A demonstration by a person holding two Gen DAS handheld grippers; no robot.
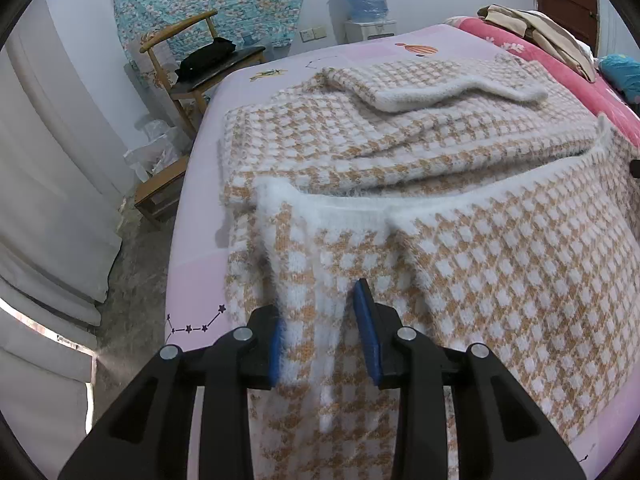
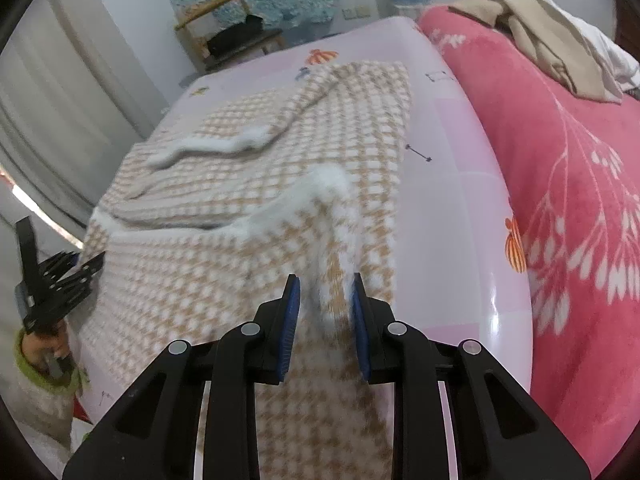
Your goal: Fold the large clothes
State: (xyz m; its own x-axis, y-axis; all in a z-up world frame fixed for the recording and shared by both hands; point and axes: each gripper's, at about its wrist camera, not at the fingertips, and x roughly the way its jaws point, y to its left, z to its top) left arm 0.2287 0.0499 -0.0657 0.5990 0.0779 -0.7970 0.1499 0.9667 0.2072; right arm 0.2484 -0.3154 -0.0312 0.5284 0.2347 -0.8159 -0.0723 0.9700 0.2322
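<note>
A large fuzzy sweater (image 1: 460, 248) in tan-and-white check with white hems lies spread on the pink bed sheet (image 1: 196, 272), its far part folded over with a sleeve on top. In the left wrist view my left gripper (image 1: 320, 320) is shut on a bunched ridge of the near hem, fabric filling the gap between the blue pads. The right wrist view shows the same sweater (image 2: 224, 216). There my right gripper (image 2: 324, 300) pinches a raised fold at the near right edge, and the cloth tents up to a white corner. The left gripper (image 2: 90, 262) also shows at the far left, in a person's hand.
A pink floral blanket (image 2: 568, 168) with beige clothes (image 2: 540, 36) piled on it covers the bed's right side. Left of the bed are a wooden chair (image 1: 200, 64) holding a dark bag, plastic bags on the floor, white curtains (image 1: 44, 184) and a water dispenser (image 1: 366, 0).
</note>
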